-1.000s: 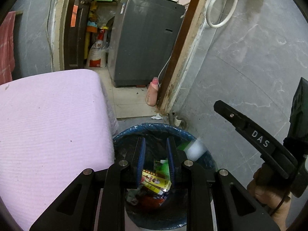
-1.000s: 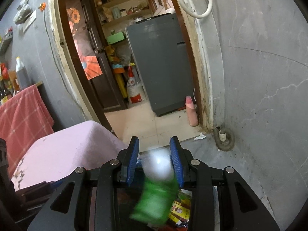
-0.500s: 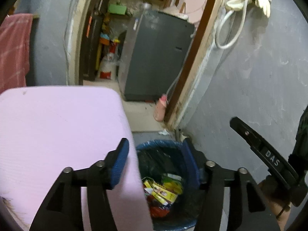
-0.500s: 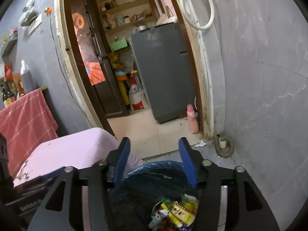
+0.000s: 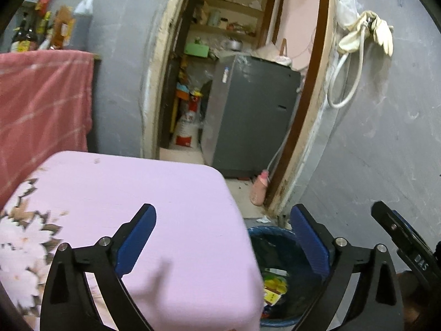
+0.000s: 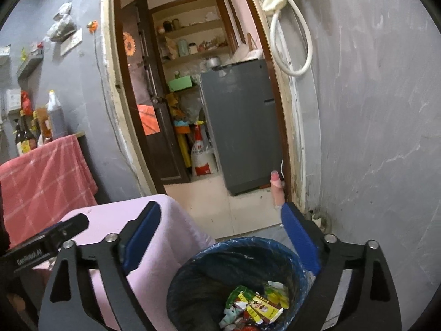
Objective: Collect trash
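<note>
Both the left gripper (image 5: 223, 237) and right gripper (image 6: 220, 234) are spreading their fingers wide and empty over the bin (image 6: 299, 259), risking knocking its rim.

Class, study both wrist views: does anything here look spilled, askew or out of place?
One thing: a small white scrap lies on the floor by the door frame, outside the blue-lined bin. The wrappers sit inside it.

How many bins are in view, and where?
1. The bin, lined with a dark bag, stands on the floor beside the pink-covered table, near the doorway, with wrappers inside. Others may be hidden behind the table.
</note>
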A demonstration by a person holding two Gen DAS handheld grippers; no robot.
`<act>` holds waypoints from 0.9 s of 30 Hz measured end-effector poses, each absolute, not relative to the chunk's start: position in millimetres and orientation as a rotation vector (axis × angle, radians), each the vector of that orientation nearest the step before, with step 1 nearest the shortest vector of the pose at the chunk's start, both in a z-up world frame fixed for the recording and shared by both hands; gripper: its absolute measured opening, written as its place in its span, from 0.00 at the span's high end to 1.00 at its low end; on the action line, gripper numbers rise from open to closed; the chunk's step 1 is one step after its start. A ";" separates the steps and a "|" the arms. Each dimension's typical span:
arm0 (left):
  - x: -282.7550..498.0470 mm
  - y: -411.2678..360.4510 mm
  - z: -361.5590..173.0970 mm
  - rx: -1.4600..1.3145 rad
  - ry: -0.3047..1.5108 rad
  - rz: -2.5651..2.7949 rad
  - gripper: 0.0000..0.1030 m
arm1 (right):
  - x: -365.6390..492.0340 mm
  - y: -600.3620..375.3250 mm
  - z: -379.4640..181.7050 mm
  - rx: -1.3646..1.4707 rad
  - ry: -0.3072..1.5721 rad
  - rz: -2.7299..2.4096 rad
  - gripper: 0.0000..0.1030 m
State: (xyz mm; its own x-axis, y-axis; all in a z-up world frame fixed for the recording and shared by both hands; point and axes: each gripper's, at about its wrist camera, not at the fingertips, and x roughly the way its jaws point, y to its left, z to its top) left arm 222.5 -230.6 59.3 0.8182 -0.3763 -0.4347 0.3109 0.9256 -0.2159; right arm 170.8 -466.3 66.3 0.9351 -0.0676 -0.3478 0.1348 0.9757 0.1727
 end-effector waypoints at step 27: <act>70.7 -127.5 66.3 -0.078 0.385 -0.281 0.02 | 20.6 -375.5 78.7 0.125 0.295 -0.107 0.00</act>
State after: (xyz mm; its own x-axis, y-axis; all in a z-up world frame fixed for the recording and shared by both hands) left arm 70.7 -127.5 66.3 0.8885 -0.2847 -0.3598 0.2554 0.9584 -0.1277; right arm 20.6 -375.5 78.7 0.9513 -0.0867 -0.2958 0.1233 0.9865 0.1075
